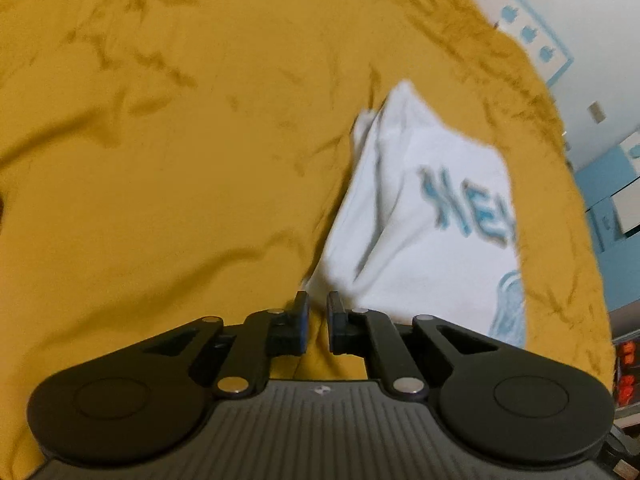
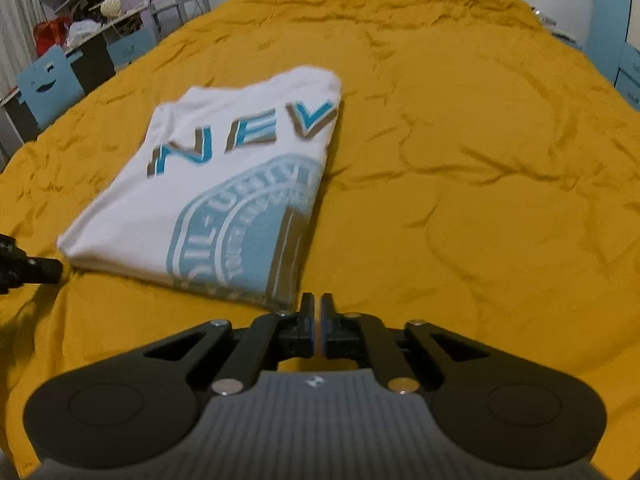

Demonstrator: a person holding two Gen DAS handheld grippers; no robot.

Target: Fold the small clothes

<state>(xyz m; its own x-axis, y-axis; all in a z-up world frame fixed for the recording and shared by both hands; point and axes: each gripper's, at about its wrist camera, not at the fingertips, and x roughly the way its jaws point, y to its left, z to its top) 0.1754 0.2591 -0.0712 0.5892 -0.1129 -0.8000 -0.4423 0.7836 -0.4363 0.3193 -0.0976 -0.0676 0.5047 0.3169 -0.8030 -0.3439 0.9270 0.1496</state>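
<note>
A white T-shirt (image 2: pixel 224 184) with blue lettering and a round blue print lies folded into a rectangle on the mustard-yellow bedspread (image 2: pixel 460 160). My right gripper (image 2: pixel 316 308) is shut and empty, just off the shirt's near right corner. My left gripper (image 1: pixel 317 306) has a narrow gap between its jaws with nothing in it, by the shirt's (image 1: pixel 420 216) near left corner. The left gripper's tip also shows in the right wrist view (image 2: pixel 40 270), beside the shirt's left corner.
The yellow bedspread (image 1: pixel 180 140) is wrinkled all around the shirt. A desk with shelves, a blue chair (image 2: pixel 50 84) and clutter stand beyond the bed's left side. White and blue cabinets (image 2: pixel 616 20) stand at the far right.
</note>
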